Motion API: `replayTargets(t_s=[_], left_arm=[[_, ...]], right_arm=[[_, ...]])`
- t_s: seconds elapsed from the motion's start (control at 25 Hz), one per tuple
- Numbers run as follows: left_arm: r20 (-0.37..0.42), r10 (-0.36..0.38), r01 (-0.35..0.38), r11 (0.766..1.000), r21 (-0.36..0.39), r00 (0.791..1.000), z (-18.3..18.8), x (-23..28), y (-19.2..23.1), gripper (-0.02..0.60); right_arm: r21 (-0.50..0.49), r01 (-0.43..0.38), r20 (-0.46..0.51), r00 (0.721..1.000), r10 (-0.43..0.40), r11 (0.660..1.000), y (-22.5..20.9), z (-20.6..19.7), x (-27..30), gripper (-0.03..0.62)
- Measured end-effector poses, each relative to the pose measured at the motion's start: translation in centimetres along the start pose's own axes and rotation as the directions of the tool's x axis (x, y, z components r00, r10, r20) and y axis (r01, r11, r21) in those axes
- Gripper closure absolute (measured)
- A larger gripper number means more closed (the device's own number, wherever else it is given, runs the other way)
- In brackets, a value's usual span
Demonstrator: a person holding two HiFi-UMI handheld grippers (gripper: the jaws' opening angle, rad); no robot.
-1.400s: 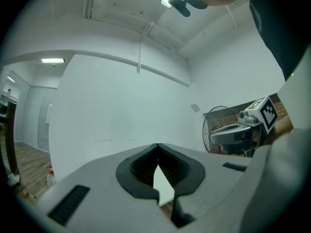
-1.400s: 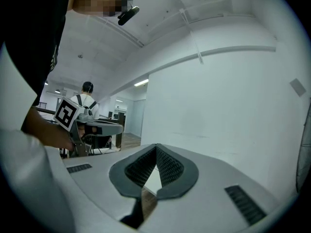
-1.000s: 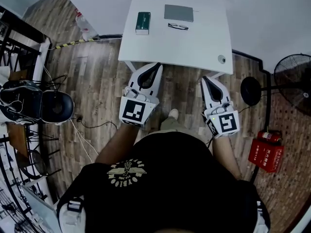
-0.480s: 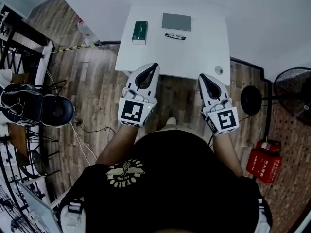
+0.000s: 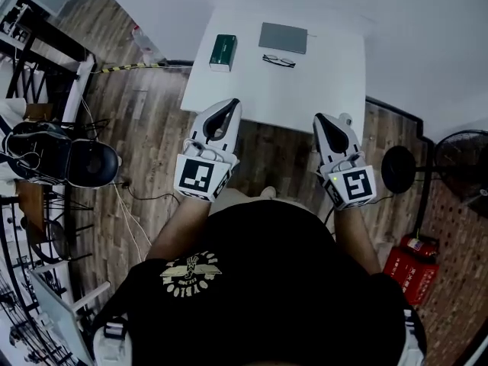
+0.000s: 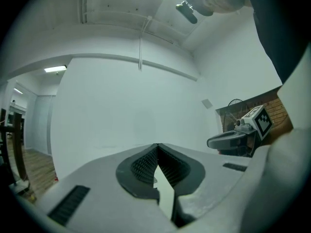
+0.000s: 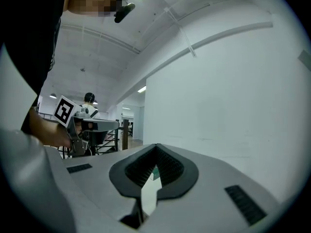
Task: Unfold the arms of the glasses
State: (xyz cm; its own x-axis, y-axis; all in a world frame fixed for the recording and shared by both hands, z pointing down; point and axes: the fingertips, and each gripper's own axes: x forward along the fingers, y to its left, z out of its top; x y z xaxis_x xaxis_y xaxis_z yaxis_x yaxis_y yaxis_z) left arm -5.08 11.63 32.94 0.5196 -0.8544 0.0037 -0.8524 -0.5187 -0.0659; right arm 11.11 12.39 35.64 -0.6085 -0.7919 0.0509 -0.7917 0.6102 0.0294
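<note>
- White table (image 5: pixel 305 97) carries glasses (image 5: pixel 279 61), a grey case (image 5: pixel 283 37) and a green box (image 5: pixel 223 52).
- Left gripper (image 5: pixel 231 103) and right gripper (image 5: pixel 321 119) hover at its near edge, both with jaws pressed together, empty.

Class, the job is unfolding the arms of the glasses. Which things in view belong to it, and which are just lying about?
Belong to the job: glasses on the white table; left gripper and right gripper, both shut and empty.

Lying about: green box; flat grey object; fan.
</note>
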Motion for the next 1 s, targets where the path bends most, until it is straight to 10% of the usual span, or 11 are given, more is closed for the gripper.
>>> replayTargets(t_s=[1.0], left_arm=[[-0.001,-0.010,0.010,1.000,-0.023,1.000,-1.5,1.3,2.7,0.575]], right_arm=[[0.032,-0.017,0.002,1.000,0.016,0.999,1.4,-0.9,3.0,0.595]])
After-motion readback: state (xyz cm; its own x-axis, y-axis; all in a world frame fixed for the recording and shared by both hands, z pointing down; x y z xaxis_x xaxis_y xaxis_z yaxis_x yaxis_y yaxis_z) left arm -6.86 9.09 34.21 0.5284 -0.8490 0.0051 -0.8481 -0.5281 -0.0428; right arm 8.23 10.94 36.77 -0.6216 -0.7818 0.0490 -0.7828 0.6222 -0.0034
